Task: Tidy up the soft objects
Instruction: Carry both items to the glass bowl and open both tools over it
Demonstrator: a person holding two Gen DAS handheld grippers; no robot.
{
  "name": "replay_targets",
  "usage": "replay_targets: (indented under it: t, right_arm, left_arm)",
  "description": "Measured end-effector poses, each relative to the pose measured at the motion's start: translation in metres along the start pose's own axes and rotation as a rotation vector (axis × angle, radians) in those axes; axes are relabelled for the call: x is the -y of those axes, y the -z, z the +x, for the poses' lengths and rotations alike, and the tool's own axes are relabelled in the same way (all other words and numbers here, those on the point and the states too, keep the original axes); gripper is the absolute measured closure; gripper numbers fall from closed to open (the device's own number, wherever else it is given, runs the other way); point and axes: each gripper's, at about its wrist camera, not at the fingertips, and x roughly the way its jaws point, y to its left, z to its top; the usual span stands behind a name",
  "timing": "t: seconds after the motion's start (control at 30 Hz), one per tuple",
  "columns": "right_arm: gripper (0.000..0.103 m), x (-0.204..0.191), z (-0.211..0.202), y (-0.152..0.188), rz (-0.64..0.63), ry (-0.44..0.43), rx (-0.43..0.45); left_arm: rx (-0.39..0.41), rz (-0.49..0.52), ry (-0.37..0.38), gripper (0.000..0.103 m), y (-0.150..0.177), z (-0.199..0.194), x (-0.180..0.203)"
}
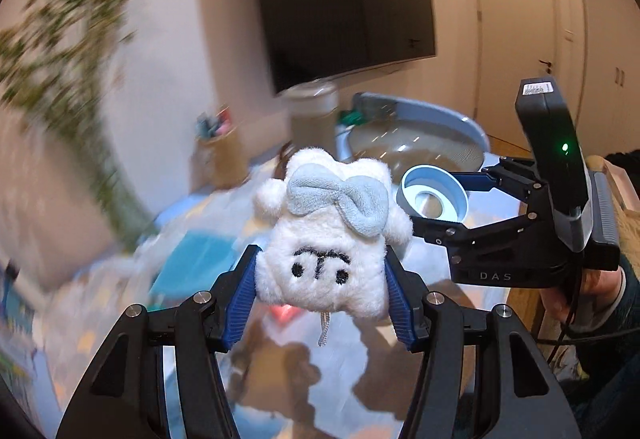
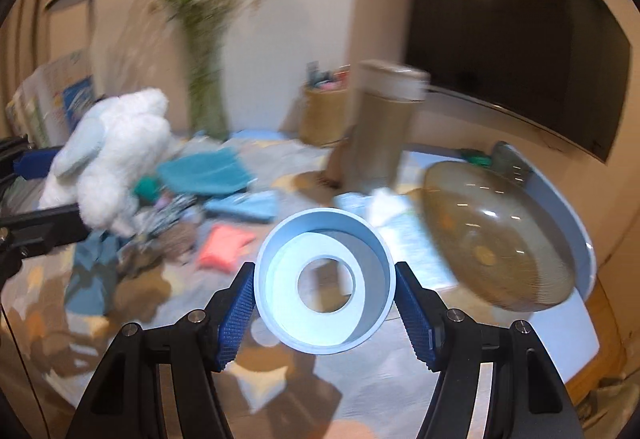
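White fluffy plush toy (image 1: 324,239), grey-blue bow (image 1: 340,201)

Your left gripper (image 1: 322,281) black with ribbed blue pads, silver screws, your right gripper (image 1: 434,209) marked DAS, dark sleeve (image 1: 628,291) at three o'clock

Fluffy white plush toy (image 1: 324,235) (grey terry bow), smooth matt-plastic blue ring (image 2: 324,281).
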Motion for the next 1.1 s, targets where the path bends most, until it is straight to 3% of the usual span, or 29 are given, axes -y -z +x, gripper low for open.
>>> replay_targets:
  t: [0.13,0.27,0.47,0.57,0.77,0.9,1.1]
  right_arm:
    - [0.037,0.082,-0.001,-0.012,0.192,0.037,0.024]
    - [0.036,0.171,0.025,-0.009,0.432,0.065,-0.028]
    - [0.036,0.232,0.061,-0.001,0.588,0.055,-0.117]
    - [0.034,0.242,0.07,-0.004,0.613,0.052,-0.149]
    - [0.033,0.25,0.064,-0.004,0.622,0.053,-0.141]
    - [0.033,0.247,0.056,0.005,0.634,0.051,-0.143]
    - [0.033,0.206,0.039,0.005,0.583,-0.002,-0.133]
  left_arm:
    - [0.002,0.015,0.021,0.047,-0.047,0.05,0.029]
    - [-0.059,-0.042,0.112,0.047,-0.081,0.112,0.048]
    - [-0.137,-0.06,0.153,0.046,-0.103,0.184,0.073]
    - [-0.142,-0.059,0.141,0.035,-0.107,0.2,0.078]
    - [-0.147,-0.114,0.18,0.034,-0.101,0.187,0.064]
    - [-0.102,-0.132,0.177,0.034,-0.087,0.147,0.05]
    - [0.006,-0.169,0.093,0.034,-0.057,0.057,0.009]
